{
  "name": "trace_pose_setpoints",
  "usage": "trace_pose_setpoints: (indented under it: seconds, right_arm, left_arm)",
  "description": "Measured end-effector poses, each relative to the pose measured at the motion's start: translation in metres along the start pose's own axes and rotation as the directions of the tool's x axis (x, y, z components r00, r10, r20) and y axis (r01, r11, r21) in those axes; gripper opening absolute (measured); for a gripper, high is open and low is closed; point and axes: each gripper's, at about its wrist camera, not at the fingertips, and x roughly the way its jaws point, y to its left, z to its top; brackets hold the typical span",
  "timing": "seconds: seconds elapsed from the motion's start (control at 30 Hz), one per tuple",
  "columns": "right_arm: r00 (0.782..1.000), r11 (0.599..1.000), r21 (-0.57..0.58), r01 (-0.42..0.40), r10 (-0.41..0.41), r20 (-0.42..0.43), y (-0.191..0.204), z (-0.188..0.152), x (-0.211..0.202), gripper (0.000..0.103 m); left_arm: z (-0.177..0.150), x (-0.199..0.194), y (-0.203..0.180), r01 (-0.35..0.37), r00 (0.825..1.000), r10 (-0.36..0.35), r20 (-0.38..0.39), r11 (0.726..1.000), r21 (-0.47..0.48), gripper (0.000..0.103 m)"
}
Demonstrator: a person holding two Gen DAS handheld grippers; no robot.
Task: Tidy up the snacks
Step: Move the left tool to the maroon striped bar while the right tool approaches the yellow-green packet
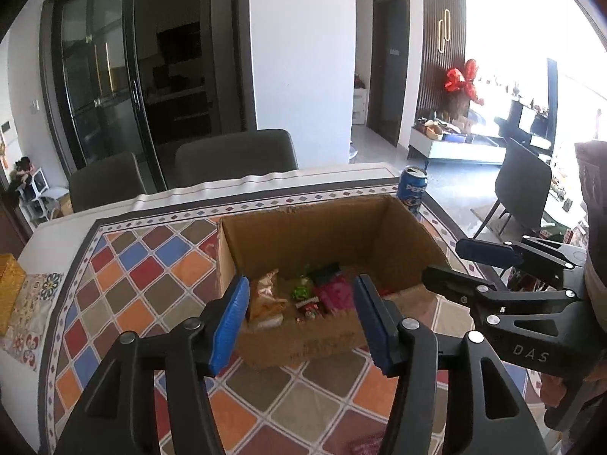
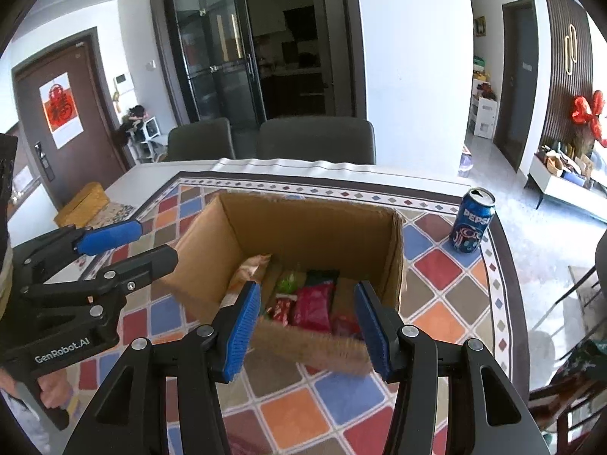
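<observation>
Several snack packets (image 2: 313,305) already lie in the cardboard box (image 2: 303,223) on the bench (image 2: 436,265). Left gripper (image 1: 301,320) and right gripper (image 2: 307,328) fingers stand apart, holding nothing. Little seems left, judging by this.

The left gripper (image 1: 301,320) is hovering agape before the cardboard box (image 1: 318,235), snack packets (image 1: 303,297) lying inside; a Pepsi can (image 1: 412,189) is standing behind the box.

Table (image 2: 159,174), white-topped, spread with a multicoloured diamond-check mat (image 2: 447,265). On the mat: open cardboard box (image 2: 303,223), centre; Pepsi can (image 2: 472,225), far right. Yellow box (image 2: 81,204), far left.
</observation>
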Motion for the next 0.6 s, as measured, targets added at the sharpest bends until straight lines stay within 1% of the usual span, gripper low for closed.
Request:
trace_pose_setpoints:
  seconds: [0.2,0.3,0.43,0.53,0.6]
  right_arm:
    - [1.0,1.0,-0.018,0.003,-0.003,0.014,0.008,-0.034,-0.024,0.053]
    - [1.0,1.0,-0.031,0.003,-0.002,0.014,0.011,-0.052,-0.031,0.053]
    - [1.0,0.999,-0.039,-0.006,0.007,0.012,0.013,-0.074,-0.041,0.053]
    - [1.0,0.999,-0.034,-0.02,0.02,0.007,0.014,-0.088,-0.045,0.053]
    - [1.0,0.999,-0.031,-0.028,0.028,-0.007,0.014,-0.099,-0.046,0.053]
  left_arm:
    - [-0.03,-0.019,-0.012,-0.01,1.0,0.01,0.0,1.0,0.003,0.06]
    - [-0.047,-0.026,-0.018,-0.003,1.0,0.003,-0.016,1.0,-0.003,0.061]
    - [-0.068,-0.028,-0.026,0.008,0.999,-0.009,-0.046,1.0,-0.018,0.061]
    - [-0.084,-0.024,-0.032,0.03,0.996,-0.033,-0.087,0.999,-0.04,0.061]
    - [-0.095,-0.02,-0.036,0.032,0.992,-0.037,-0.117,0.999,-0.041,0.061]
